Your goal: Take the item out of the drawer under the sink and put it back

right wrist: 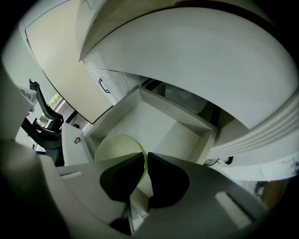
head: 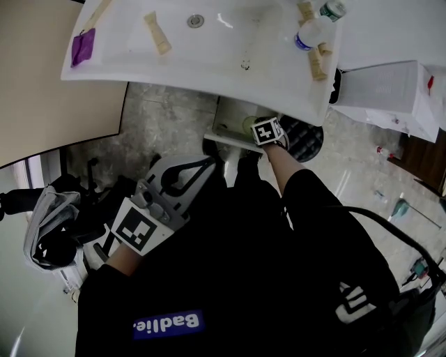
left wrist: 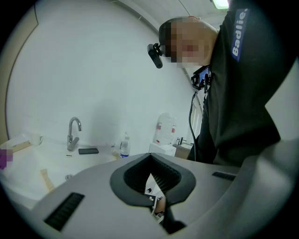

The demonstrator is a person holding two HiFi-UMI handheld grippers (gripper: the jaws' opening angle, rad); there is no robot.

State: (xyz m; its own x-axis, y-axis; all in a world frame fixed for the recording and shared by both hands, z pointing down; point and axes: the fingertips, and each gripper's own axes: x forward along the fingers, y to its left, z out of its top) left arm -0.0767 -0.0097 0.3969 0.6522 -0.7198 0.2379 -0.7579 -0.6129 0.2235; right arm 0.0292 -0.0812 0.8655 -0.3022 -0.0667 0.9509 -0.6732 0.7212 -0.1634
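Open drawer (right wrist: 187, 126) frames tilted green disc (right wrist: 114, 149), rim in right claw (right wrist: 145, 161).

The floor (head: 174, 111) is grey, speckled and a bit shiny. A white sink (head: 209, 56) sticks out above it. A tan panel (head: 42, 84) stands at the left and a white cabinet (head: 390, 90) at the right. The wall (left wrist: 93, 70) behind the tap (left wrist: 73, 133) is plain white. A ceiling light (left wrist: 220, 3) glows above.

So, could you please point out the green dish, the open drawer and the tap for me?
green dish (right wrist: 117, 147), right gripper view, its dotted face.
drawer (right wrist: 156, 121), right gripper view, bare floor.
tap (left wrist: 72, 138), left gripper view, upright stem.
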